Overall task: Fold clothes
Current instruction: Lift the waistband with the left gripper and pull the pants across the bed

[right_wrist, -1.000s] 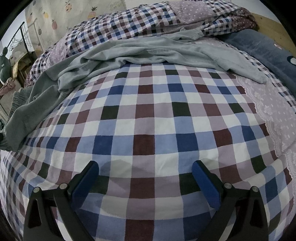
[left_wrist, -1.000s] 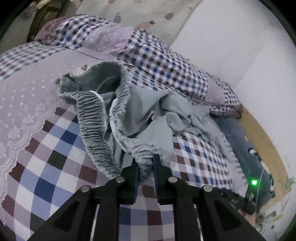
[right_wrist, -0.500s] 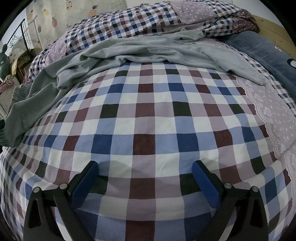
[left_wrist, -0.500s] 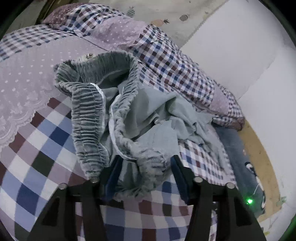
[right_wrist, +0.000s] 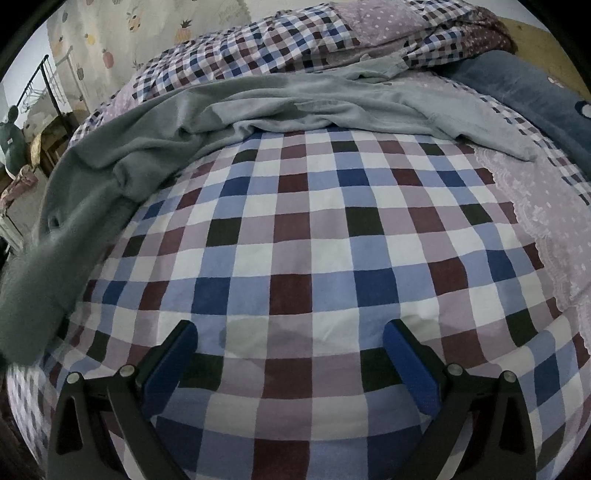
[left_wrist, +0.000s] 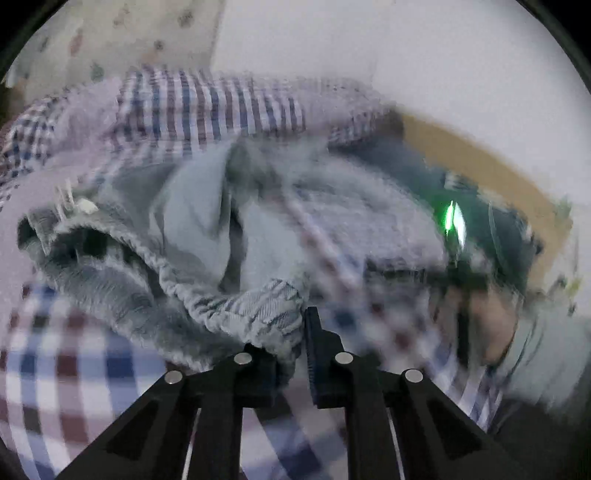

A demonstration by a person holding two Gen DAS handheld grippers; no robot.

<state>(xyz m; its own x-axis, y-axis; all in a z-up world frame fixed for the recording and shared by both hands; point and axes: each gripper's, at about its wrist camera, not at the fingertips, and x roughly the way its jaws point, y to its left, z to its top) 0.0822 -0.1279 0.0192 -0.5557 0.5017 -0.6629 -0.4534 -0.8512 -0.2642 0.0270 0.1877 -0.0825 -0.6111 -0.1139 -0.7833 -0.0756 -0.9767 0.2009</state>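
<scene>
Two grippers share the work: the left gripper (left_wrist: 291,343) has its fingers pinched on the elastic waistband (left_wrist: 236,306) of the grey trousers (right_wrist: 122,162), which sprawl across the checked bed (right_wrist: 314,243). The right gripper (right_wrist: 290,354) hovers spread wide, holding nothing. Best to draw the waistband taut and flat before creasing.

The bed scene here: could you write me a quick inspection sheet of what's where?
Surface: checked bedspread, wrinkled near the gripper.
Job's things: grey trousers sprawled across the far side, unfolded.
Clutter: blue pillow at the headboard end.
Grippers: left gripper shut on the trousers' elastic waistband; right gripper open, holding nothing.
Cables: nothing seen.
Surroundings: fruit-print wall, clothes rack; left view blurred.
</scene>
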